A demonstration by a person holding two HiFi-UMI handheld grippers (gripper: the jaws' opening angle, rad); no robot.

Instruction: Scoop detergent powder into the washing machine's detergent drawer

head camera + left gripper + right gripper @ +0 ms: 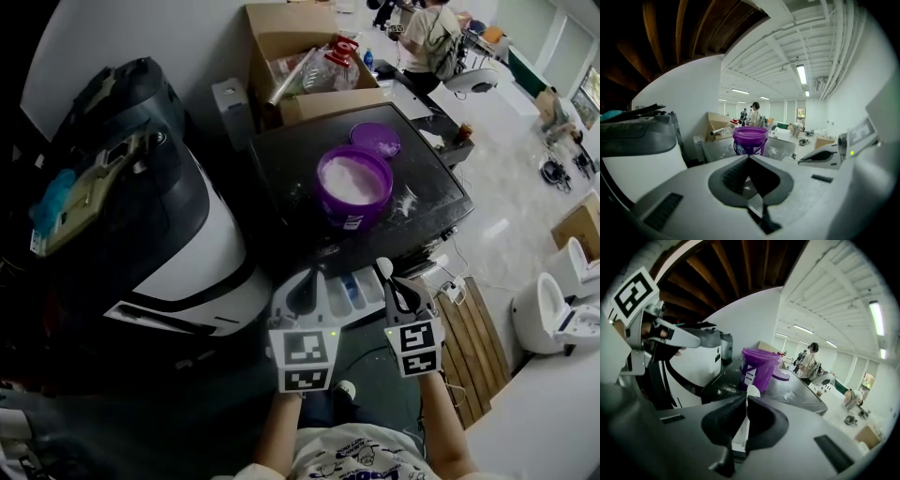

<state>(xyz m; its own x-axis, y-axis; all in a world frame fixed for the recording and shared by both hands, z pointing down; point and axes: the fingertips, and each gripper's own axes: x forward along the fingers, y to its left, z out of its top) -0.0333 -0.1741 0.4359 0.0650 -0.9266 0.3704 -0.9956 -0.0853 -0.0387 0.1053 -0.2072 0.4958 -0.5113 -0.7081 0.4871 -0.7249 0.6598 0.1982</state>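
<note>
Powder, white, fills the open purple tub [353, 187] on the black tabletop [441, 178]. Its lid [375, 141] lies just beside it at 1 o'clock. The left gripper [307, 279] hangs at 6 o'clock from the tub, its jaws pressed together with nothing between them. The right gripper [386, 272], at 3 o'clock from the left one, is clamped on the handle of a white scoop [751, 391] whose bowl points toward the tub. Between the two grippers sits the white detergent drawer [352, 291], pulled out. The washing machine [187, 244] fills the 9 o'clock side.
</note>
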